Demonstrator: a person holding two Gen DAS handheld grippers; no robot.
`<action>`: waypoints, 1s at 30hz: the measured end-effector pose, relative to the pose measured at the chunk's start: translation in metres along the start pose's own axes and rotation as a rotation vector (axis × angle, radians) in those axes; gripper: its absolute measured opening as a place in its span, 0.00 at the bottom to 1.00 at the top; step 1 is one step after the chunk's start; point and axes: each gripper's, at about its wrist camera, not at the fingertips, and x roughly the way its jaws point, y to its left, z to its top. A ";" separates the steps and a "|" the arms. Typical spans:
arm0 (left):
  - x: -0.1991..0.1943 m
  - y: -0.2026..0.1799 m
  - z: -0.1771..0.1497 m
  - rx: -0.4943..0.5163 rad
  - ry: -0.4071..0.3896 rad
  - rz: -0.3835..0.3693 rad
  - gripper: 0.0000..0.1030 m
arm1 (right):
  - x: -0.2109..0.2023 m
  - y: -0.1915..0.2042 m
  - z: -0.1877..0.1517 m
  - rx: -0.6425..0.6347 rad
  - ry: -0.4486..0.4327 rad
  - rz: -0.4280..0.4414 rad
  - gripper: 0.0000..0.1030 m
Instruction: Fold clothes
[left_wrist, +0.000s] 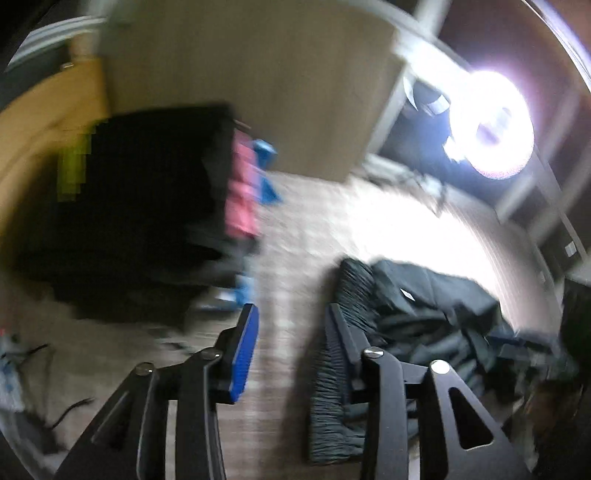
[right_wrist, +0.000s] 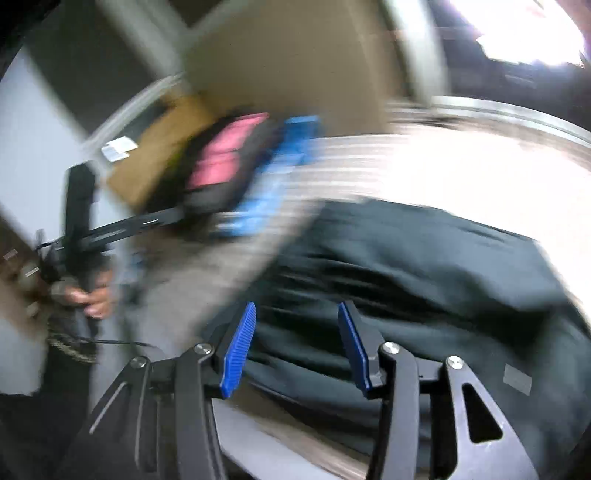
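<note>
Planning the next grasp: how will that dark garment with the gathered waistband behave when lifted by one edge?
The dark garment lies rumpled in soft folds, so it will probably drape limply. Its gathered waistband looks thicker, likely the firmer grip. It seems light; pushed, it would probably bunch.

Dark garment (left_wrist: 436, 314) with ribbed waistband (left_wrist: 332, 369), crumpled in loose folds on the pale wood-grain surface (left_wrist: 295, 229)

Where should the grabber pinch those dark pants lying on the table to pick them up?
Probably the ribbed waistband of the dark pants. It's a thick, straight edge lying right beside the left gripper, whose jaws stand open over bare table. Come from the left side; the rest is a crumpled heap.
</note>
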 end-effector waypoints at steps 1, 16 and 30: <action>0.013 -0.009 0.001 0.012 0.024 -0.020 0.39 | -0.016 -0.028 -0.011 0.050 -0.009 -0.066 0.45; 0.158 -0.077 0.029 0.097 0.215 0.081 0.52 | -0.121 -0.174 -0.154 0.435 -0.086 -0.280 0.61; 0.127 -0.065 0.025 -0.003 0.114 0.035 0.00 | -0.076 -0.190 -0.136 0.342 0.042 -0.449 0.03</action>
